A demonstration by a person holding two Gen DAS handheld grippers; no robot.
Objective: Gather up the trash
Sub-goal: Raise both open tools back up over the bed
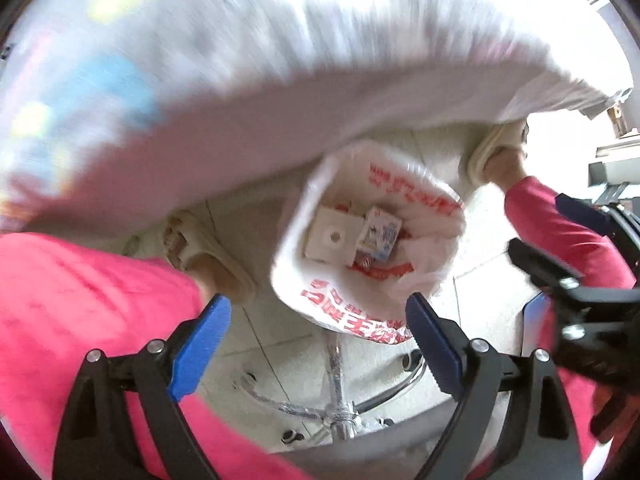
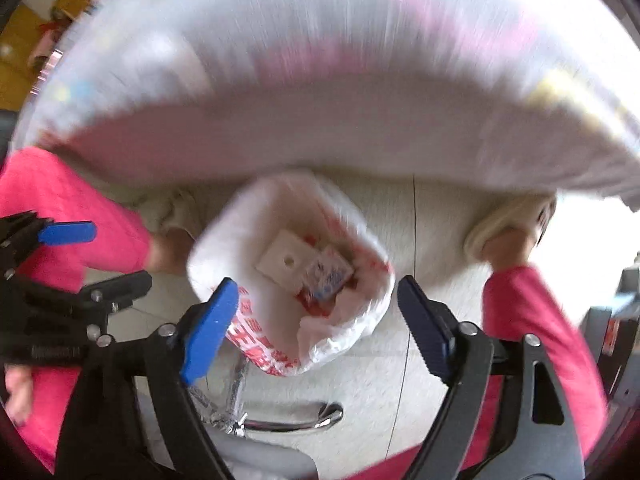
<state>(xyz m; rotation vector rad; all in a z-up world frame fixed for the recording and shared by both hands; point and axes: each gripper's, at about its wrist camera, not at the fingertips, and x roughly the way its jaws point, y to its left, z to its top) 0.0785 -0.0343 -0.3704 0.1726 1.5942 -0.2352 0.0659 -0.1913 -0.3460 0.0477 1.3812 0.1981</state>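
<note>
A trash bin lined with a white plastic bag with red print (image 1: pixel 404 188) (image 2: pixel 224 240) stands on the floor straight below me. Inside lie a flat white square box with a round hole (image 1: pixel 332 236) (image 2: pixel 286 260) and a small carton with blue print (image 1: pixel 380 236) (image 2: pixel 330 274), among red and white wrappers. My left gripper (image 1: pixel 316 312) hangs above the bin's near rim, its blue pads wide apart with nothing between them. My right gripper (image 2: pixel 318 292) hovers over the same bin, also open and holding nothing. In the right wrist view the left gripper (image 2: pixel 96 256) shows at the left edge.
A blurred white cloth-covered table edge (image 1: pixel 280 80) (image 2: pixel 320 100) overhangs the far side of the bin. A person's legs in pink trousers (image 1: pixel 80 300) and feet in cream slippers (image 1: pixel 500 144) flank the bin. A chrome chair base (image 1: pixel 336 412) (image 2: pixel 296 420) stands just nearer than the bin.
</note>
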